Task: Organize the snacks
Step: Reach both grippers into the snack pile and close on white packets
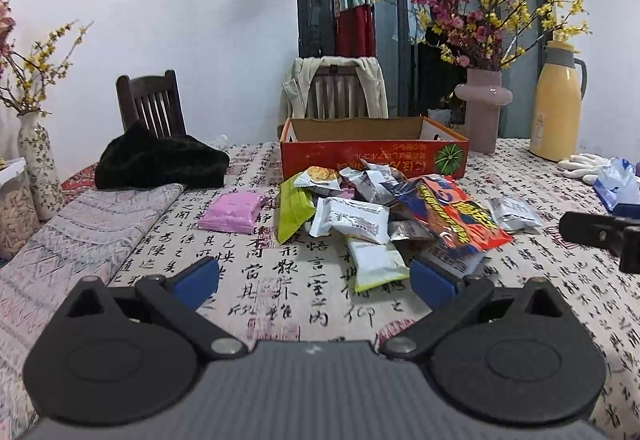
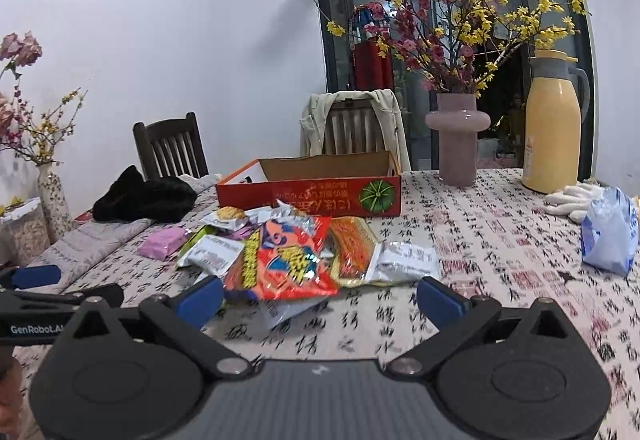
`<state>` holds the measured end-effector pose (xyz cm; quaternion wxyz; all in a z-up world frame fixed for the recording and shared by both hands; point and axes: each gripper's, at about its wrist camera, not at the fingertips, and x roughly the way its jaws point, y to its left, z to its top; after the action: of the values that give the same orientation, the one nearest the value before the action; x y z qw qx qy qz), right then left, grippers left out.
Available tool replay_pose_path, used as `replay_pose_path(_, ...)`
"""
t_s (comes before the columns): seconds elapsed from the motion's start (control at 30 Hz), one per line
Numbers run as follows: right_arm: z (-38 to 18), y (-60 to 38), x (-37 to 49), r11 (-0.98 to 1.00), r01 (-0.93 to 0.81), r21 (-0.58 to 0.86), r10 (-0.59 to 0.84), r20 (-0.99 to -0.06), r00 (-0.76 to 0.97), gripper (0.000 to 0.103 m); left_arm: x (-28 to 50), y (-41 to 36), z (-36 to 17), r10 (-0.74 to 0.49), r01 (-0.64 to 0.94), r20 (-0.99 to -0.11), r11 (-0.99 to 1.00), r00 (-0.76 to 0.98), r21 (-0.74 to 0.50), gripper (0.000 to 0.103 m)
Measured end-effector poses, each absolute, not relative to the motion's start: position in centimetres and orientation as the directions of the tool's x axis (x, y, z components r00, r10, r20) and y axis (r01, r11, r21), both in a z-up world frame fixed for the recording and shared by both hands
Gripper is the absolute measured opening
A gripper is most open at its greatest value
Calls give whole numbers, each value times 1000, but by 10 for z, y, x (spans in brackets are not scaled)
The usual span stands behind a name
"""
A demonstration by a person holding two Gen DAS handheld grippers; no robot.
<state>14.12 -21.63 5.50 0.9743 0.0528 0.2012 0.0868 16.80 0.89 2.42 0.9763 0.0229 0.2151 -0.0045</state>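
Observation:
A heap of snack packets (image 1: 372, 207) lies on the table in front of an open orange cardboard box (image 1: 374, 153). A large red-orange bag (image 1: 460, 217) tops the heap, with white packets (image 1: 352, 220), a green one (image 1: 294, 209) and a pink one (image 1: 232, 211) to its left. My left gripper (image 1: 314, 280) stands open just short of the heap, holding nothing. In the right wrist view the red-orange bag (image 2: 288, 260) lies just ahead of my right gripper (image 2: 320, 298), which is open and holds nothing. The box (image 2: 312, 189) sits behind the heap.
A pink vase of flowers (image 2: 458, 139) and a yellow thermos (image 2: 554, 127) stand at the back right. White gloves (image 2: 576, 195) and a blue-white bag (image 2: 610, 236) lie at the right. A black cloth (image 1: 160, 161) and two chairs (image 1: 152, 103) are at the left.

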Motion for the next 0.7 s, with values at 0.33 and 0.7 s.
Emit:
replay_pose_path(0.33,45,-251,210,985,-97,140,153,-474,867,103,234,0,25,-103,159,-457,984,884,85,99)
replay_pose_path(0.7,32,-274,296,994,-77,79,109,-563,819,97,327,-2,2,-139,190,-583,981,800,28,86)
